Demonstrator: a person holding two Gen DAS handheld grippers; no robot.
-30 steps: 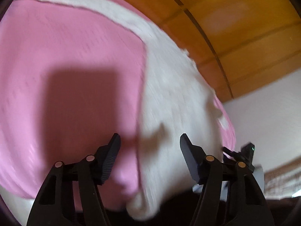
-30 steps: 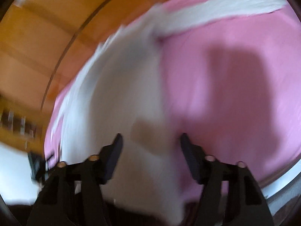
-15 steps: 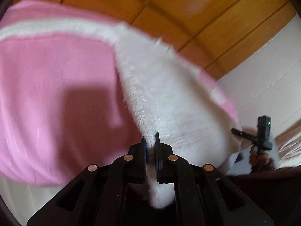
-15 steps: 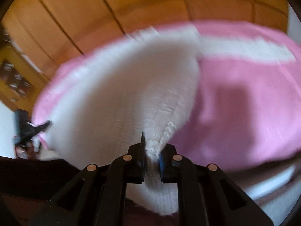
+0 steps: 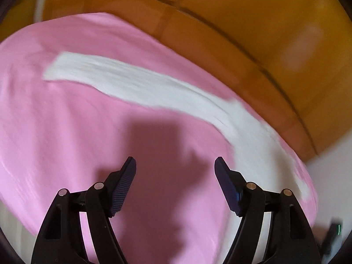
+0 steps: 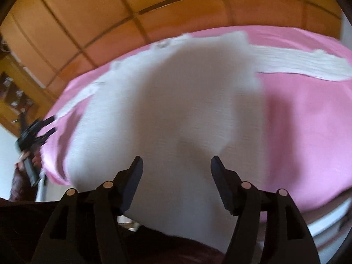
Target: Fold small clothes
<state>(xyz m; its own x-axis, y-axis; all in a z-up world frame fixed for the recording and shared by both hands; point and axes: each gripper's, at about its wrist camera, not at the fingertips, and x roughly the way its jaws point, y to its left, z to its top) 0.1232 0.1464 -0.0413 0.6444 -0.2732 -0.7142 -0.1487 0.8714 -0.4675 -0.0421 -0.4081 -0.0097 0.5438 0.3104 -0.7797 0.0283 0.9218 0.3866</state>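
Big picture first: a pink sheet (image 5: 66, 132) covers the bed and fills most of both views, with orange-brown wooden panelling (image 5: 264, 33) rising behind its far edge. On that sheet lies the white knitted garment (image 6: 176, 110), fuzzy and motion-blurred. In the right wrist view its broad body spreads across the middle of the frame and runs right down under the gripper, while one long ribbed sleeve (image 6: 308, 66) stretches away flat toward the right. In the left wrist view the same white piece shows as a curved band (image 5: 154, 88) sweeping from upper left down to the right edge of the bed.

Now the tools. The left gripper (image 5: 175, 176) hangs over bare pink sheet, jaws spread wide and just opened, nothing between the pads, its shadow dark on the fabric below. The right gripper (image 6: 176, 171) is likewise spread, jaws just opened, white knit lying beneath the gap but not pinched by either pad. Far left in the right wrist view, the other gripper shows, small and blurred.
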